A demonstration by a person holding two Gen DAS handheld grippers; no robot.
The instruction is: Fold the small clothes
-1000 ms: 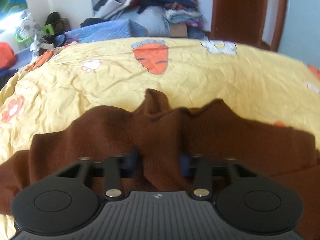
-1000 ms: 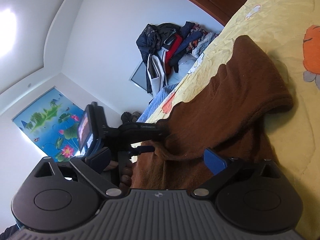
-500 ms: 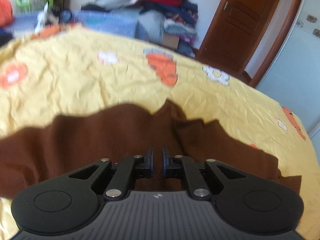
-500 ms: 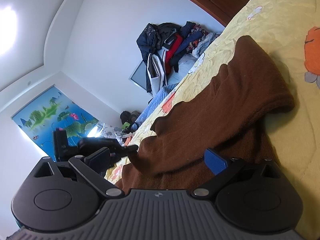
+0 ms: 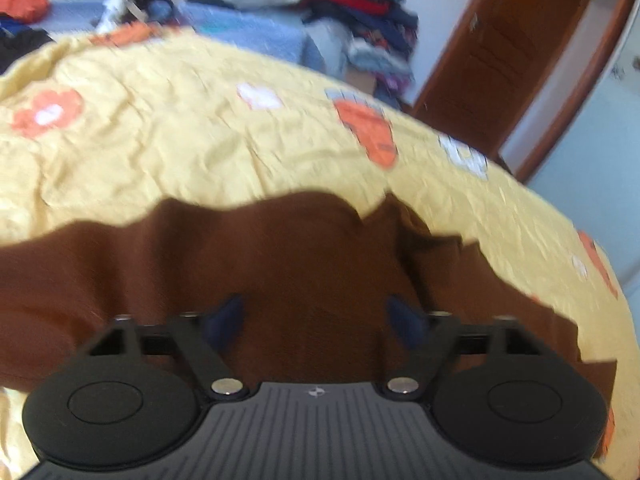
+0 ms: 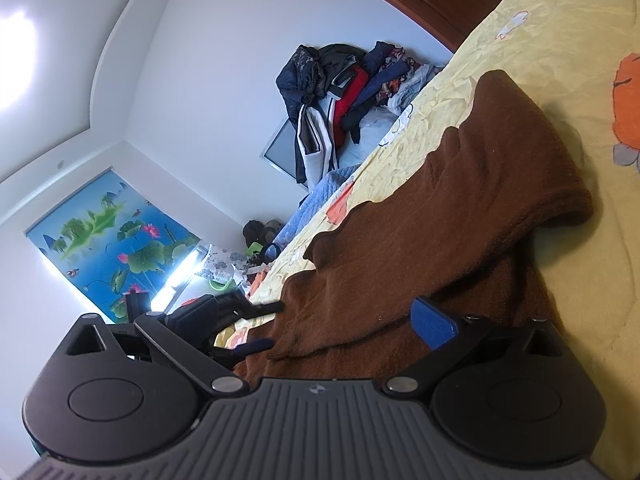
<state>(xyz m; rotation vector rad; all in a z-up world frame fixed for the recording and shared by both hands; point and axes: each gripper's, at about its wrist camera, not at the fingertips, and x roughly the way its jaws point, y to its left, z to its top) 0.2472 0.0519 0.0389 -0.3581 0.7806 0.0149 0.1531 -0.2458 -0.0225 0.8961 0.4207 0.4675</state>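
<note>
A brown knitted garment (image 5: 300, 248) lies spread on the yellow printed bedsheet (image 5: 180, 140). My left gripper (image 5: 316, 320) hovers low over it. Its jaws are opening and stand wide, with cloth beneath them and nothing pinched. The picture is blurred by motion. In the right wrist view the same garment (image 6: 460, 220) runs away from me, its far end rolled into a thick fold. My right gripper (image 6: 312, 312) stands open over the near edge of the cloth. My left gripper (image 6: 264, 326) shows at the garment's left edge with its fingers apart.
A heap of clothes (image 5: 352, 12) is piled against the far wall beyond the bed, beside a blue quilt (image 5: 256, 36). A brown wooden door (image 5: 500, 60) stands at the back right. The bedsheet (image 6: 560, 40) stretches bare past the garment.
My left gripper let go of the raised fold of brown cloth, slid sideways along the garment, shut on nothing and then opened wide. The fold dropped flat. My right gripper stayed still.
</note>
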